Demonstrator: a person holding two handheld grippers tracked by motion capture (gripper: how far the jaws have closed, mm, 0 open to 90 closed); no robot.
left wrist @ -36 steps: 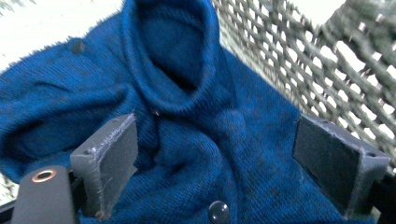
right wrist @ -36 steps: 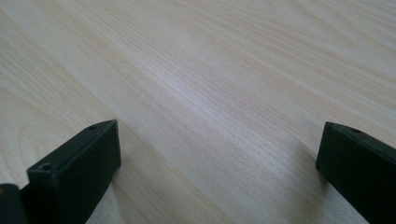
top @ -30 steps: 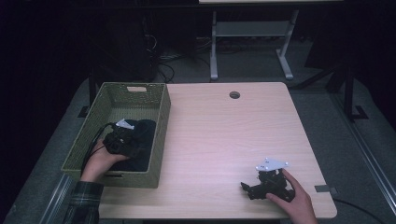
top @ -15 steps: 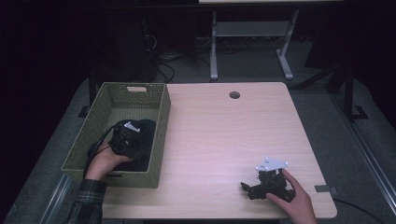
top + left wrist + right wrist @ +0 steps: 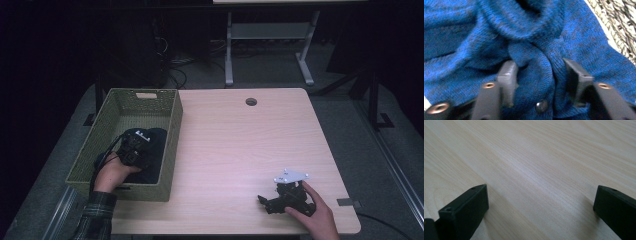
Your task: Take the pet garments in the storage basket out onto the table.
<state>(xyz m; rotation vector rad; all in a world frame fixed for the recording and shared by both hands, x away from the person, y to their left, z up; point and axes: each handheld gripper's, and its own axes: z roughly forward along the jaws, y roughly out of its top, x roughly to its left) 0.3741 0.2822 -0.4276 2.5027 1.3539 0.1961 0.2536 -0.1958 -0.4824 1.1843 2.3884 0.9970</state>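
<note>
1. Left claw [image 5: 539,75] – one of two – has just been closing; its jaws now pinch a fold of the one blue knitted garment [image 5: 499,37] inside the single woven basket [image 5: 172,137].
2. Right claw [image 5: 540,202] rests wide open on the bare surface [image 5: 240,145], holding nothing.

The sweater [image 5: 474,37] is fuzzy blue knit cloth, soft and matt. The basket [image 5: 170,145] around it is rough woven fibre, olive-green. The table [image 5: 240,150] beside the basket is smooth pale wood-grain with a faint sheen.
</note>
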